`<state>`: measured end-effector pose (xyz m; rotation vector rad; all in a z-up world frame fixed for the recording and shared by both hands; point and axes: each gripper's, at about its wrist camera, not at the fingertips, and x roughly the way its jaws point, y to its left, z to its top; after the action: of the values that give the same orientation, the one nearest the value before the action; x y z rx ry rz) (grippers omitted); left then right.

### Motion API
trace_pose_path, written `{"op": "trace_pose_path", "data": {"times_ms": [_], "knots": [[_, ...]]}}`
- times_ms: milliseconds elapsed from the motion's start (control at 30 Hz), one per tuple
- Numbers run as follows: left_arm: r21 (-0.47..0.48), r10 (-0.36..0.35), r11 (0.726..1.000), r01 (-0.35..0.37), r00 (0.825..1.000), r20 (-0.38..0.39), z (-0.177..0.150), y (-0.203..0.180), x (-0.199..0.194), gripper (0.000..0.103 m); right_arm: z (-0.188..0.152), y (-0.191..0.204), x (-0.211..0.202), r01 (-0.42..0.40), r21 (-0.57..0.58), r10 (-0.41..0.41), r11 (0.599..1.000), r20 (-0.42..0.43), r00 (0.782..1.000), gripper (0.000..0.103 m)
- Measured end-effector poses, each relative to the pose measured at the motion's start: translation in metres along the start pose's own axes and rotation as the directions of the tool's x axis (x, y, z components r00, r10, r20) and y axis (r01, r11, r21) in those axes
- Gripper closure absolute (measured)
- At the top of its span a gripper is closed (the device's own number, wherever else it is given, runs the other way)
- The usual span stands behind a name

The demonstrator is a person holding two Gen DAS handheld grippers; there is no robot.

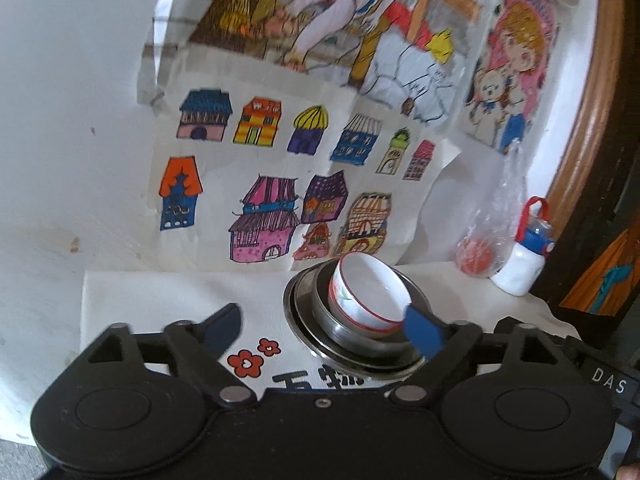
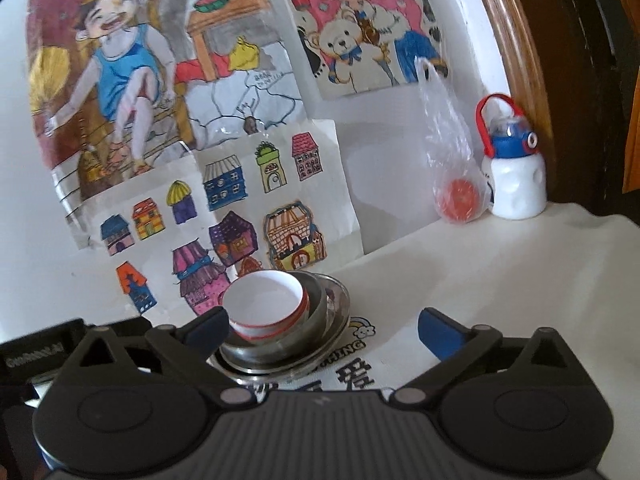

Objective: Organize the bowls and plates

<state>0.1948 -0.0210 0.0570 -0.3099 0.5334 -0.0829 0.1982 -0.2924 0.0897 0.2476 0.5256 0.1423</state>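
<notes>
Both grippers are spread wide with nothing between the fingers. The left gripper [image 1: 324, 330] sits low in its view, blue-tipped fingers [image 1: 424, 334] apart, the right-hand tip overlapping the bowl stack in the picture; cannot tell if it touches. The right gripper [image 2: 324, 330] is likewise spread, its left-hand fingertip [image 2: 208, 326] just beside the white bowl's rim, the other tip well off to the side over the cloth.

The stack: a white bowl [image 1: 370, 294] with a red rim line and a small painted mark sits tilted inside a metal bowl [image 1: 352, 330], which sits on a metal plate [image 1: 304, 320]. In the right wrist view the same white bowl [image 2: 266, 304] leans toward the camera's left, nested in the metal bowl [image 2: 316, 320] on the metal plate [image 2: 340, 300]. The stack rests on a surface covered by a white cloth [image 2: 500, 272] printed with red flowers and dark characters.

Behind the stack, children's drawings [image 1: 272, 168] of coloured houses and figures hang on the white wall. To the right, near the wall, a clear plastic bag [image 2: 448, 148] holding something round and red-orange stands next to a white bottle [image 2: 516, 172] with a blue cap and red handle. Both stand well apart from the stack. A wooden frame [image 2: 516, 52] edges the wall on the right.
</notes>
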Motion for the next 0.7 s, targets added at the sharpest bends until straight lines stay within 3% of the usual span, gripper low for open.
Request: {"op": "trace_pose_path", "data": {"times_ms": [100, 433, 700], "knots": [[0.028, -0.004, 1.0, 0.003, 0.999, 0.035, -0.007, -0.003, -0.019, 0.001, -0.008, 0.0, -0.016, 0.008, -0.012, -0.008, 1.0, 0.02, 1.0, 0.0], [0.098, -0.004, 0.995, -0.002, 0.998, 0.064, -0.034, -0.006, -0.061, 0.001, -0.033, 0.004, -0.06, 0.045, -0.052, -0.041, 0.998, 0.089, 0.995, 0.0], [0.122, 0.007, 0.992, -0.017, 0.996, 0.085, -0.056, -0.005, -0.083, 0.001, -0.054, 0.009, -0.08, 0.054, -0.072, -0.047, 0.996, 0.096, 0.994, 0.0]]}}
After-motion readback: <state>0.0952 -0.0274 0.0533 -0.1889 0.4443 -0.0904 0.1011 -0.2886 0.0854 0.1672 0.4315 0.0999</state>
